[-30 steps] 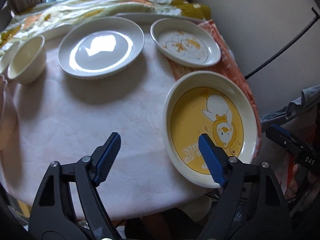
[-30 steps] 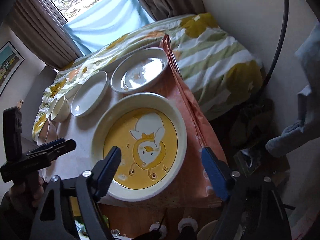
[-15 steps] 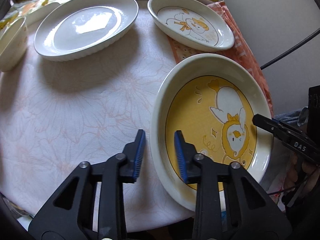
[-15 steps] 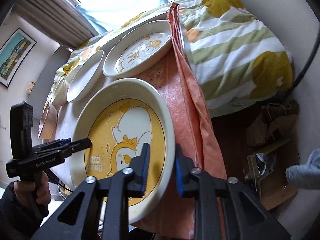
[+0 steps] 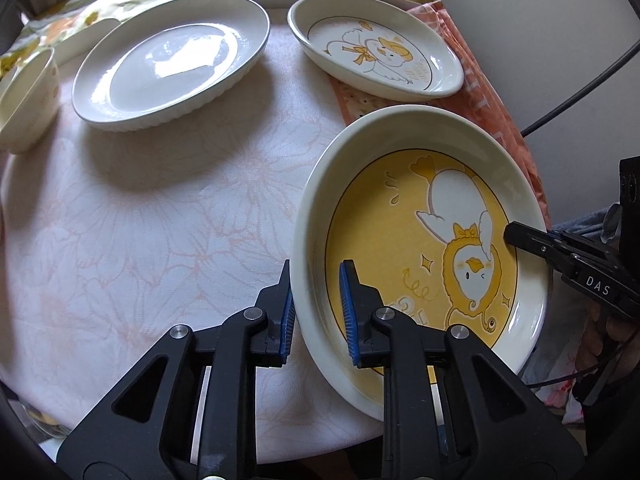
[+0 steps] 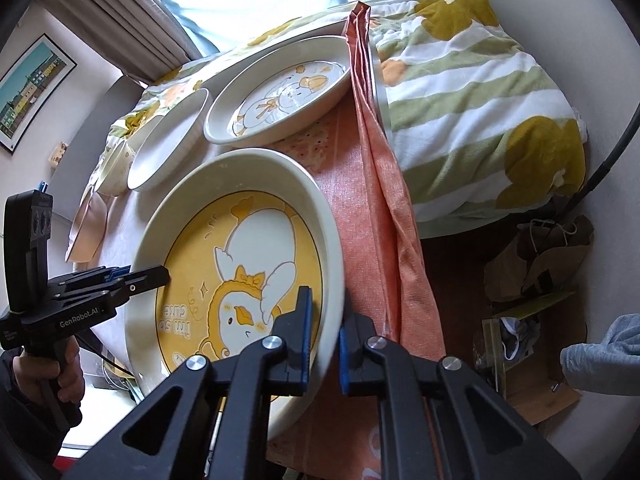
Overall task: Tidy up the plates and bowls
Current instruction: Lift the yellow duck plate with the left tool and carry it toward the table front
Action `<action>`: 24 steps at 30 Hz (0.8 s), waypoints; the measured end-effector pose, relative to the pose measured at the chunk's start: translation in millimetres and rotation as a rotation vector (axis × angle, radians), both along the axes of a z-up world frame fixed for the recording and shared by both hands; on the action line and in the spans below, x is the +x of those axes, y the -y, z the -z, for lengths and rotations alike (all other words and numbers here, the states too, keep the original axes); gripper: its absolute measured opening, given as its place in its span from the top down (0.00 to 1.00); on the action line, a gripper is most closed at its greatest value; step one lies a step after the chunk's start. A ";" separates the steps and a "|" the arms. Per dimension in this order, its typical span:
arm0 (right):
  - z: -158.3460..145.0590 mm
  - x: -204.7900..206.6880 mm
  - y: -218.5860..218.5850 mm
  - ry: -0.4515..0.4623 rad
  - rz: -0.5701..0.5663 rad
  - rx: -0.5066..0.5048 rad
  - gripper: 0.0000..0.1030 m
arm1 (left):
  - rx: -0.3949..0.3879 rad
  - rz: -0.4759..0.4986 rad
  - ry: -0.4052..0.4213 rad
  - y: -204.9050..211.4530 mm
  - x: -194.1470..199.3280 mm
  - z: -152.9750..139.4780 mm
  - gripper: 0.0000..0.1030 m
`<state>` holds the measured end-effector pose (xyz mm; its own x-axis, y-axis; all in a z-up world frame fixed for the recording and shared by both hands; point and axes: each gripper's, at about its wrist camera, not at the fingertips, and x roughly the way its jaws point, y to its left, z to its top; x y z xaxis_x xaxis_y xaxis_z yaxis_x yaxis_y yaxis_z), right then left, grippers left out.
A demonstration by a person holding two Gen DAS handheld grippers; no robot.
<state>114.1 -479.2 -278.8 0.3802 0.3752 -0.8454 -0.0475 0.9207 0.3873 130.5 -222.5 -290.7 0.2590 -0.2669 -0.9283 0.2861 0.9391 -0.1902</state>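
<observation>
A large cream plate with a yellow duck picture (image 5: 400, 216) sits at the table's near right corner; it also shows in the right wrist view (image 6: 224, 256). My left gripper (image 5: 316, 312) is shut on its left rim. My right gripper (image 6: 324, 340) is shut on its right rim, and shows in the left wrist view (image 5: 532, 240). The plate looks slightly tilted. A plain white plate (image 5: 172, 60), a smaller duck plate (image 5: 376, 56) and a cream bowl (image 5: 28, 96) stand farther back.
A floral white cloth (image 5: 160, 220) covers the table, with an orange cloth (image 6: 372, 200) along the right edge. A striped blanket (image 6: 472, 100) lies beyond. A wall and a black cable (image 5: 580, 92) are at the right. Bags (image 6: 536, 256) sit on the floor.
Both grippers went from wide open to shut on opposite rims of the yellow duck plate. Both have moved in closer to it.
</observation>
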 end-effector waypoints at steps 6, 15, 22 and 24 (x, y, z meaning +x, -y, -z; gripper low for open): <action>-9.6 3.3 -3.1 0.011 -0.015 -0.022 0.90 | 0.006 -0.013 0.031 -3.8 -4.0 -13.2 0.83; -46.7 12.7 -30.8 0.071 -0.080 -0.032 0.90 | -0.012 -0.101 0.095 -45.3 -15.7 -56.6 0.83; -73.8 24.3 -93.7 0.108 -0.147 -0.005 0.90 | 0.004 -0.178 0.133 -115.3 -20.4 -88.1 0.83; -75.8 26.2 -119.3 0.109 -0.177 -0.001 0.90 | 0.014 -0.197 0.138 -139.7 -20.2 -91.9 0.83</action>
